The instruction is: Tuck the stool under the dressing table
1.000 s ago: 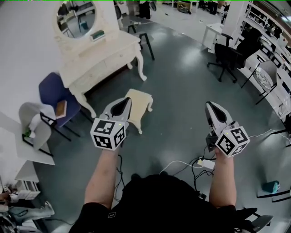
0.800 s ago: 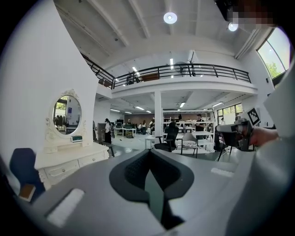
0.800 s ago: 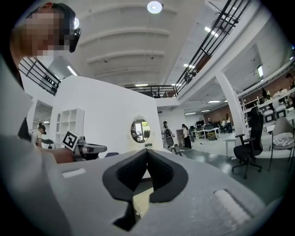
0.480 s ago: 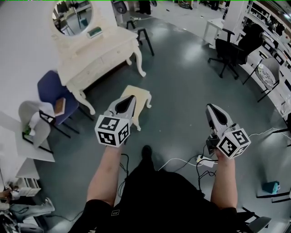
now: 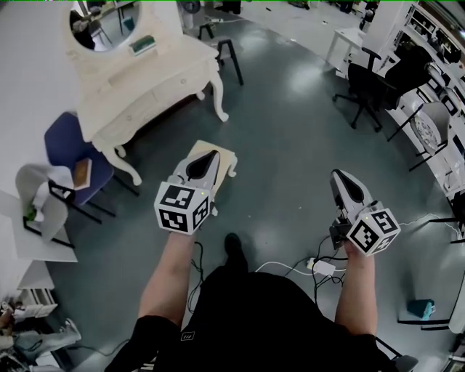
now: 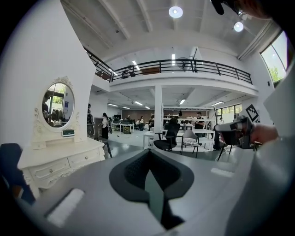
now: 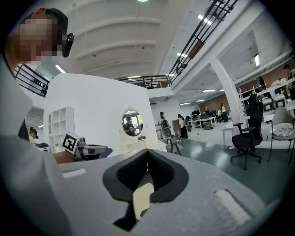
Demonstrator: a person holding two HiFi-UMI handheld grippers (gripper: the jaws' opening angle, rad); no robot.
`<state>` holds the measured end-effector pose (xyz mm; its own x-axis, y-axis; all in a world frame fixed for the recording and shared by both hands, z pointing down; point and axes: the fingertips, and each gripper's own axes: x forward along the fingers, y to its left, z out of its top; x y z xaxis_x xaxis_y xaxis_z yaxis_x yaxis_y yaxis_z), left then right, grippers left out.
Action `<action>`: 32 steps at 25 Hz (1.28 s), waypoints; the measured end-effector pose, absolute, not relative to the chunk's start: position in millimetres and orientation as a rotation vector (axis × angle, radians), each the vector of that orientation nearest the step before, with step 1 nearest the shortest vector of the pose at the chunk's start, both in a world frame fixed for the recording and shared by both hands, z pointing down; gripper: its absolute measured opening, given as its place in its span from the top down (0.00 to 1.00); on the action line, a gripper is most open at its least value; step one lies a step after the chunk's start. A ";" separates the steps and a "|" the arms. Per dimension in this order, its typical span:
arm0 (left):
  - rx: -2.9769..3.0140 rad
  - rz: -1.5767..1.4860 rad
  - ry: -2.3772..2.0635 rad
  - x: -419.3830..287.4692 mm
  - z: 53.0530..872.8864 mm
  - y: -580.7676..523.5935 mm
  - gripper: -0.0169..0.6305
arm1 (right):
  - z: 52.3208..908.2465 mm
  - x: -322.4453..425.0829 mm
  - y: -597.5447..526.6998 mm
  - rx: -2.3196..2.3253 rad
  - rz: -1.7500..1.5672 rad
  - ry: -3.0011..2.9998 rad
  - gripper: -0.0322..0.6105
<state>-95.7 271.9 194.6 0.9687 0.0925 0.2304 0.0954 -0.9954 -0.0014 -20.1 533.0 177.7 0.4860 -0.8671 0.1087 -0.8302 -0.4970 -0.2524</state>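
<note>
Cream-painted wooden dressing table point(image 5: 149, 83): smooth, satin sheen, carved trim. Its oval mirror point(image 5: 102, 22): glossy glass. Small cream wooden stool point(image 5: 227, 158): same paint, matt top. Grey-green floor point(image 5: 290, 138): smooth, semi-gloss, light glare. Left gripper point(image 5: 208, 155) & right gripper point(image 5: 340, 177): matt grey plastic shells, black fine-textured pads point(image 6: 131, 171). Blue chair point(image 5: 64, 145): cloth upholstery.

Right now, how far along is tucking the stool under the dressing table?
Nothing done: the stool stands on the floor, apart from the dressing table. In hand: nothing; left gripper and right gripper are shut, empty. Left: push the stool under.
</note>
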 end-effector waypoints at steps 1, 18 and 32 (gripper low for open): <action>-3.103 -0.367 -0.157 -84.3 194.8 266.4 0.95 | 178.3 -9.5 525.1 -2.555 -0.342 1.475 0.95; -3.110 -0.456 -0.093 10.7 205.3 139.2 0.95 | 197.1 97.6 321.9 -2.358 -0.455 1.714 0.93; -3.197 -0.557 0.559 25.8 243.4 1.8 0.95 | 211.0 167.6 123.2 -1.876 -0.557 2.334 0.81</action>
<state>25.8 1.8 243.4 0.8858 -0.3026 0.3519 -0.3535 -0.9312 0.0889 167.6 123.2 211.0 -0.2383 -0.9593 0.1518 -0.9245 0.1762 -0.3381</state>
